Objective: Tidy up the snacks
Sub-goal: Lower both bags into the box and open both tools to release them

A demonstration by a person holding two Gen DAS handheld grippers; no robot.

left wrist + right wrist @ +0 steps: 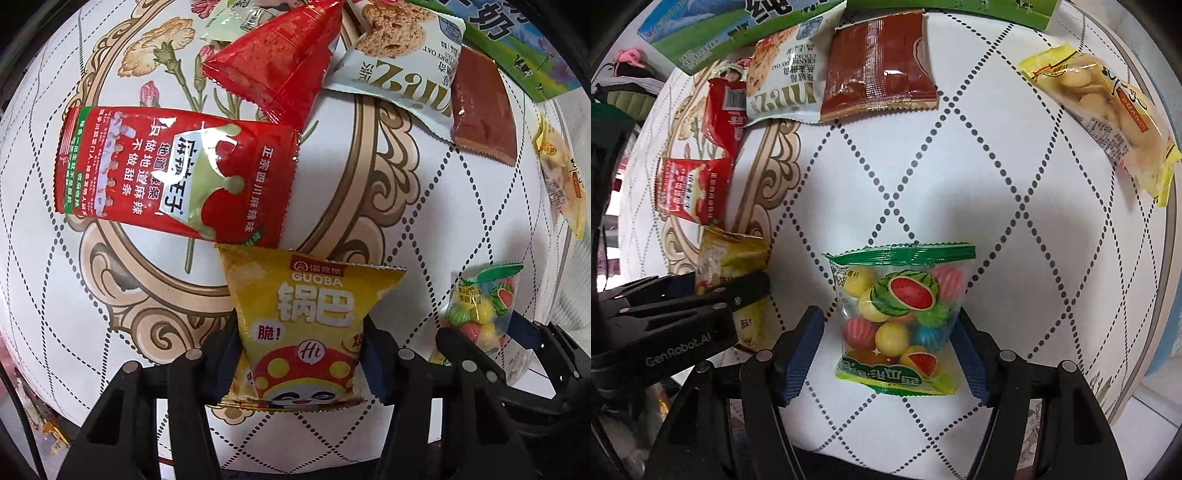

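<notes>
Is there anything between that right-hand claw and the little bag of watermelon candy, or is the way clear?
Nothing visible stands in the way. The candy bag already lies between the open jaws of the right gripper, on bare tablecloth. The nearest neighbour, the yellow snack bag, sits off to the left in the left gripper.

Between the left gripper's fingers, the yellow rice-cracker bag reads "GUOBA", "锅巴", "脆!" and "Hi". Just beyond it, the red spicy-strip packet carries "麻辣王子", "地道" and "正宗四川麻辣味", upside down. Farther ahead to the right, the white cookie packet shows "OAT". In the right wrist view, the left gripper's black body bears "GenRobot.AI". The watermelon candy bag's print is illegible.
</notes>
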